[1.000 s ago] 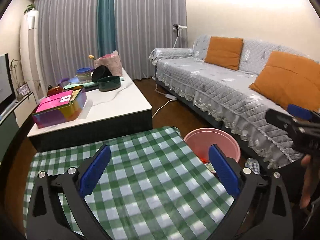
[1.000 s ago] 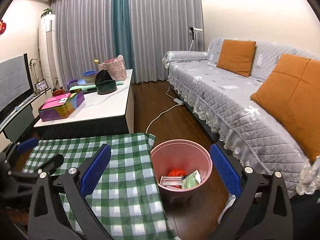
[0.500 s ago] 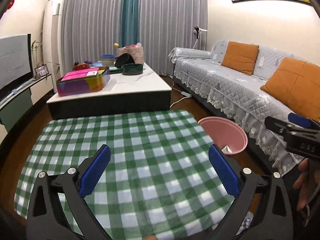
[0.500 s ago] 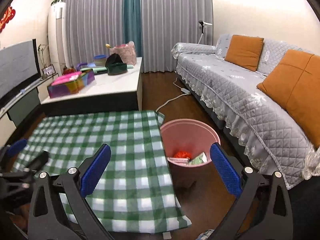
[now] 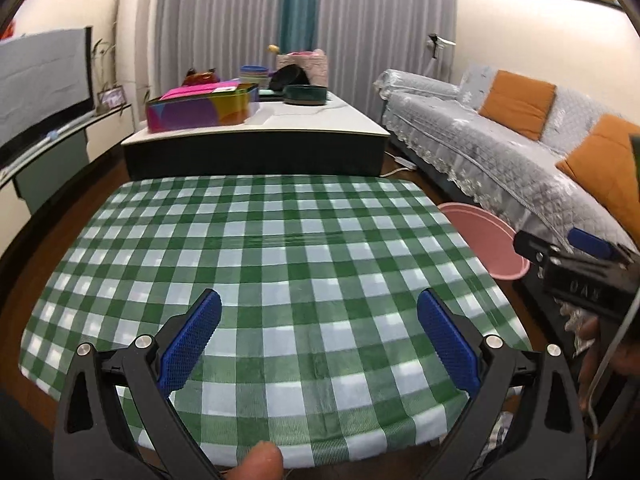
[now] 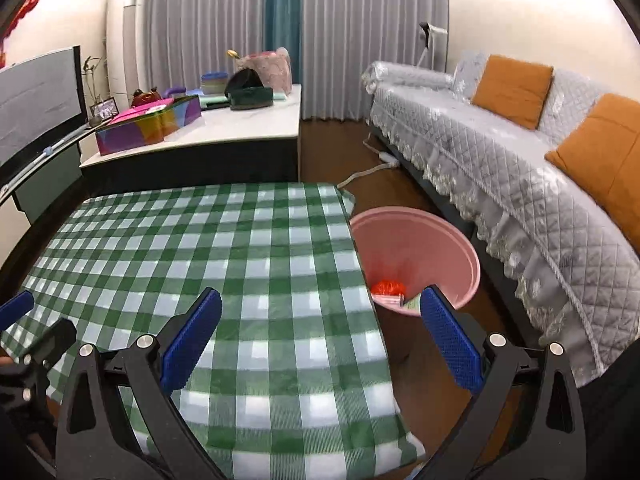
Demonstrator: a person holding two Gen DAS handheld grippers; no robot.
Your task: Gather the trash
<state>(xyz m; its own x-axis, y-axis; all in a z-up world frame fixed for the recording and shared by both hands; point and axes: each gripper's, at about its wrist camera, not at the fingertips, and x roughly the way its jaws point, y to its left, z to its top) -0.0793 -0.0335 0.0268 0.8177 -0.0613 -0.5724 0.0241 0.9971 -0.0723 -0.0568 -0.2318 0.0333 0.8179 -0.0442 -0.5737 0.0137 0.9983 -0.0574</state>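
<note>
Lower right of centre, right view: round pink plastic bin (image 6: pixel 440 248) on the floor beside the checked-cloth desk (image 6: pixel 240 264), holding a crumpled red wrapper (image 6: pixel 387 288). Left hand-held gripper (image 5: pixel 319 340) and right hand-held gripper (image 6: pixel 320 340): both spread, empty.

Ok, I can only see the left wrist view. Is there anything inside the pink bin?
Observer: Yes. The right wrist view looks into the bin: a red wrapper lies at the bottom, with flat packets beside it.
Operator: And am I holding anything on the right?
Observer: No. The right claw is open and empty.
</note>
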